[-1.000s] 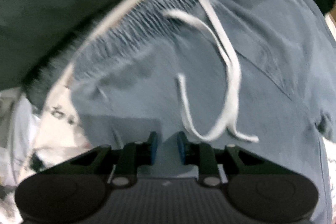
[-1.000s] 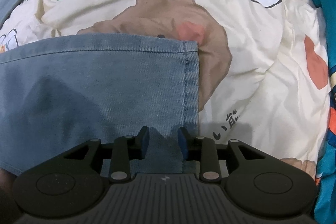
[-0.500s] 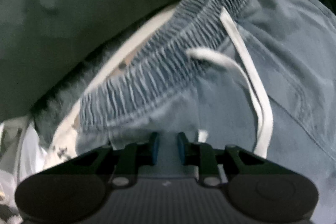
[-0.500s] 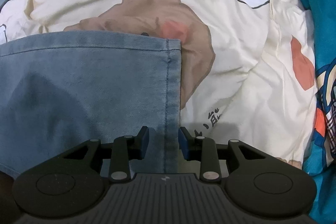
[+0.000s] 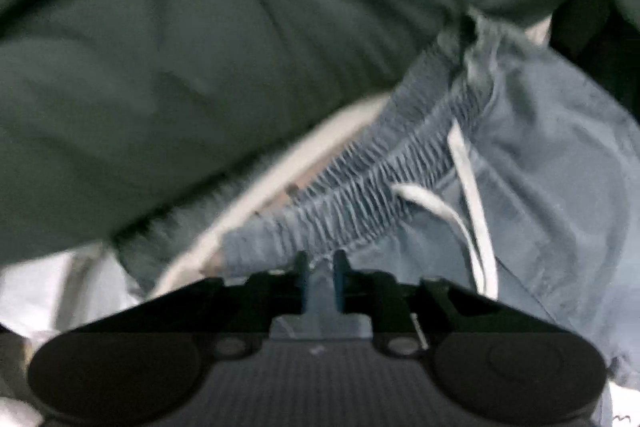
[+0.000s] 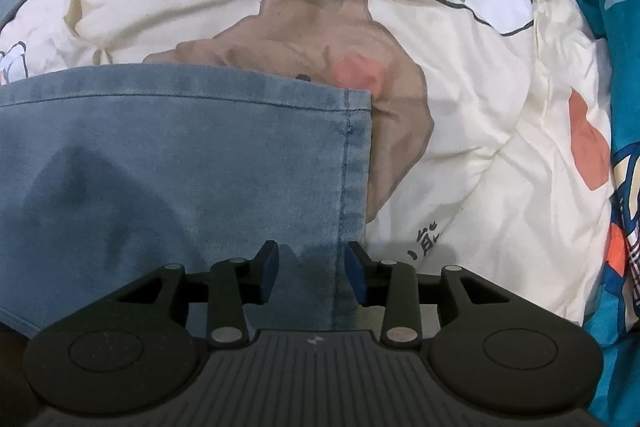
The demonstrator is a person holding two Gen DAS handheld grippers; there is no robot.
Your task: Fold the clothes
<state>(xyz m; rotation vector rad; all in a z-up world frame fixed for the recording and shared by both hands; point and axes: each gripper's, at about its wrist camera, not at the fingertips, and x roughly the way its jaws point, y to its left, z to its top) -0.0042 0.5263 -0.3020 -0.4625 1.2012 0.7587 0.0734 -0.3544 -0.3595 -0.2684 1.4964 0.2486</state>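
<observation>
Left wrist view shows the left tongs point(image 5: 319, 269) pinched on the gathered elastic waistband point(image 5: 360, 187) of the faded blue denim shorts point(image 5: 560, 167); their jaws have just been closing on that fabric. A white drawstring point(image 5: 468, 187) hangs down the shorts to the right, and a dark green garment point(image 5: 200, 47) fills the far left. In the right wrist view, the right tongs point(image 6: 312, 269) have just been opening and stand apart over the hemmed leg corner point(image 6: 352, 131) of the shorts, not pressing it. The leg lies on a cream cartoon-print bedsheet point(image 6: 480, 107).
</observation>
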